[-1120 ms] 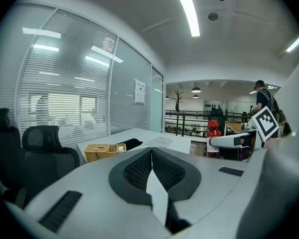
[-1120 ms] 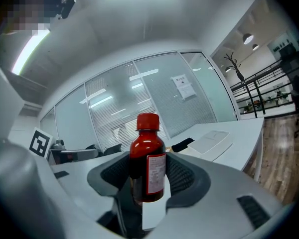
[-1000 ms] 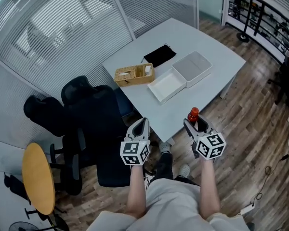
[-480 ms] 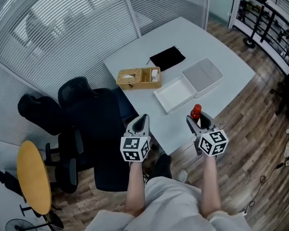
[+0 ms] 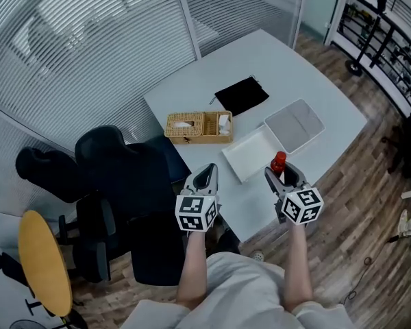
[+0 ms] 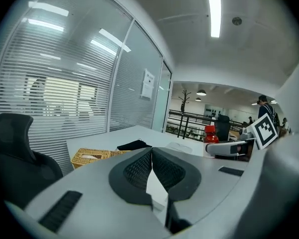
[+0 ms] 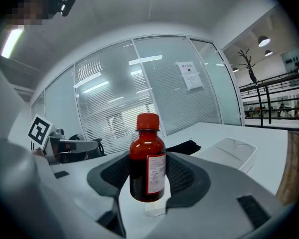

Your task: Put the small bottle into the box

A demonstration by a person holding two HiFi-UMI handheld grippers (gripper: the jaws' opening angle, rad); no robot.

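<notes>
My right tool (image 5: 282, 175) grips the bottle (image 7: 147, 164) upright between its jaws, just beside the box (image 5: 250, 157); my left tool (image 5: 206, 174) is closed.

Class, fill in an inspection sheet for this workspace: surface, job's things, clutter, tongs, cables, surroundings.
Surface: white table, mostly bare.
Job's things: red bottle, held upright in the right tongs; white box, open, nothing seen inside, with its lid beside it.
Clutter: wicker basket; black pouch.
Tongs: left tongs shut and empty; right tongs shut on the bottle.
Cables: what looks like a thin cord on the floor; nothing seen on the table.
Surroundings: black chairs, round yellow table, blinds behind glass, wood floor.
</notes>
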